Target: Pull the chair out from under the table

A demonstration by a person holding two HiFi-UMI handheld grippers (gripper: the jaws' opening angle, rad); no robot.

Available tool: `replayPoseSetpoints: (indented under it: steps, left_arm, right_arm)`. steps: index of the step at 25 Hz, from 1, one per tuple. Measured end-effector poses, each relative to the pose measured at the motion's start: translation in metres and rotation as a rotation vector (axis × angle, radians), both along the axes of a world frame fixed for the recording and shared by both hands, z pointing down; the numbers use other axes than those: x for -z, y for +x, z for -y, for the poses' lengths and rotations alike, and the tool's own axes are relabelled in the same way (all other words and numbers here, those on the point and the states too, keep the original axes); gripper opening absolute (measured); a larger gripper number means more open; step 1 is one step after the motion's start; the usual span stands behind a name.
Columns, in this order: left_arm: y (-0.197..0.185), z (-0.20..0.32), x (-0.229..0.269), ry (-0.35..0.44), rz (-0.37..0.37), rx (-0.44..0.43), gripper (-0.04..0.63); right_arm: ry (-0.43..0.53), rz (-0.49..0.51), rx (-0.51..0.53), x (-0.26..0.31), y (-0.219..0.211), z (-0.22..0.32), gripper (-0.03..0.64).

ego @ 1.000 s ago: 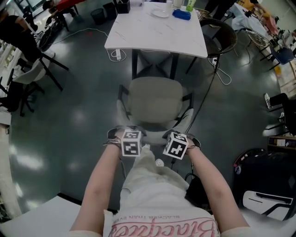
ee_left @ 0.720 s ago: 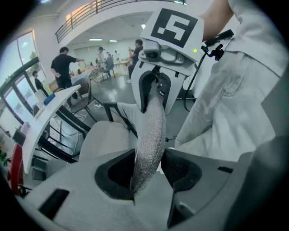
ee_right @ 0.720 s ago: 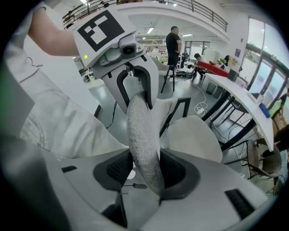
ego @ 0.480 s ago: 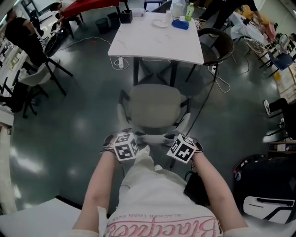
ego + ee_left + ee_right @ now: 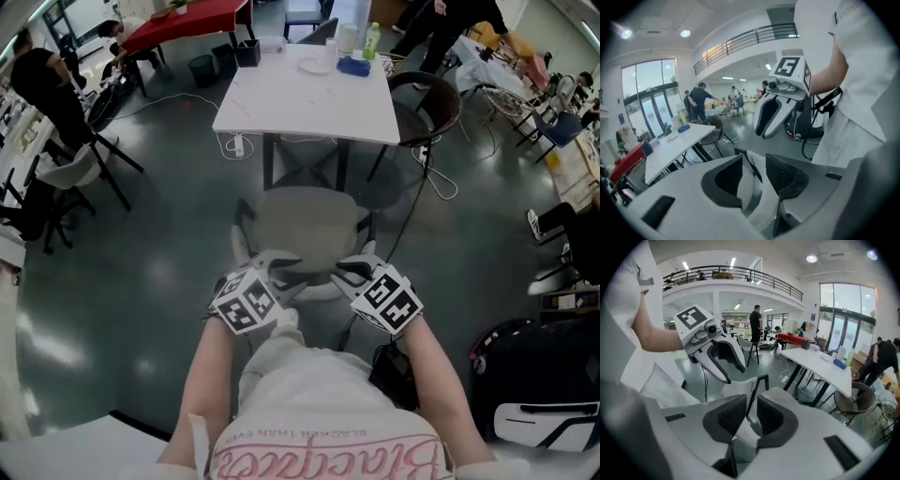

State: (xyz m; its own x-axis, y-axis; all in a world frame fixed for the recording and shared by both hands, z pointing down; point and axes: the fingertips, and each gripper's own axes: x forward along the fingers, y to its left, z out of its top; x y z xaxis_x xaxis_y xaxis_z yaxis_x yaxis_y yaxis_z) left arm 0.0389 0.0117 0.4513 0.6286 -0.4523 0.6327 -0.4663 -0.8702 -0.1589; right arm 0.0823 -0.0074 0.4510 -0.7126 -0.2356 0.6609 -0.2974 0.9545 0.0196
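Observation:
The pale grey chair (image 5: 302, 230) stands out in front of the white table (image 5: 300, 94), with its seat clear of the table's edge. My left gripper (image 5: 279, 269) hangs above the chair's back, on its left, jaws open and empty. The right gripper (image 5: 352, 270) hovers level with it on the right; its jaws are closing to a narrow gap with nothing pressed between them. In the left gripper view the chair's white back (image 5: 746, 186) shows past the open left gripper (image 5: 754, 173). In the right gripper view the chair (image 5: 739, 387) lies beyond the right gripper (image 5: 751, 416).
A round black chair (image 5: 433, 94) stands at the table's right corner, with cables (image 5: 441, 173) on the floor beside it. A black bag (image 5: 534, 375) lies to my right and a black-legged chair (image 5: 75, 159) to the left. Bottles and a plate (image 5: 319, 64) sit on the table. People stand at the back.
Both grippers have lifted off the chair's back and come up toward me, tilting so their jaws now show. The chair has stayed put.

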Motion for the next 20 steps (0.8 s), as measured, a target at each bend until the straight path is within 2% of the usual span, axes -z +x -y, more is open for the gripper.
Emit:
replayPoseSetpoints:
  steps: [2, 5, 9, 13, 20]
  left_arm:
    - [0.003, 0.01, 0.023, 0.068, -0.041, 0.022, 0.138]
    - [0.007, 0.026, 0.062, 0.19, -0.122, 0.066, 0.057]
    - [0.012, 0.042, 0.107, 0.305, -0.235, 0.108, 0.01]
    - [0.013, 0.052, 0.139, 0.379, -0.273, 0.135, 0.005]
    - [0.001, 0.071, 0.192, 0.467, -0.386, 0.251, 0.003]
  right_arm:
    - [0.039, 0.042, -0.021, 0.021, -0.004, 0.007, 0.052]
    - [0.101, 0.101, -0.048, 0.051, -0.011, 0.016, 0.038]
    - [0.163, 0.226, -0.105, 0.093, -0.019, 0.029, 0.015]
    - [0.252, 0.328, -0.185, 0.135, -0.023, 0.042, 0.005]
    - [0.358, 0.463, -0.29, 0.19, -0.026, 0.06, 0.003]
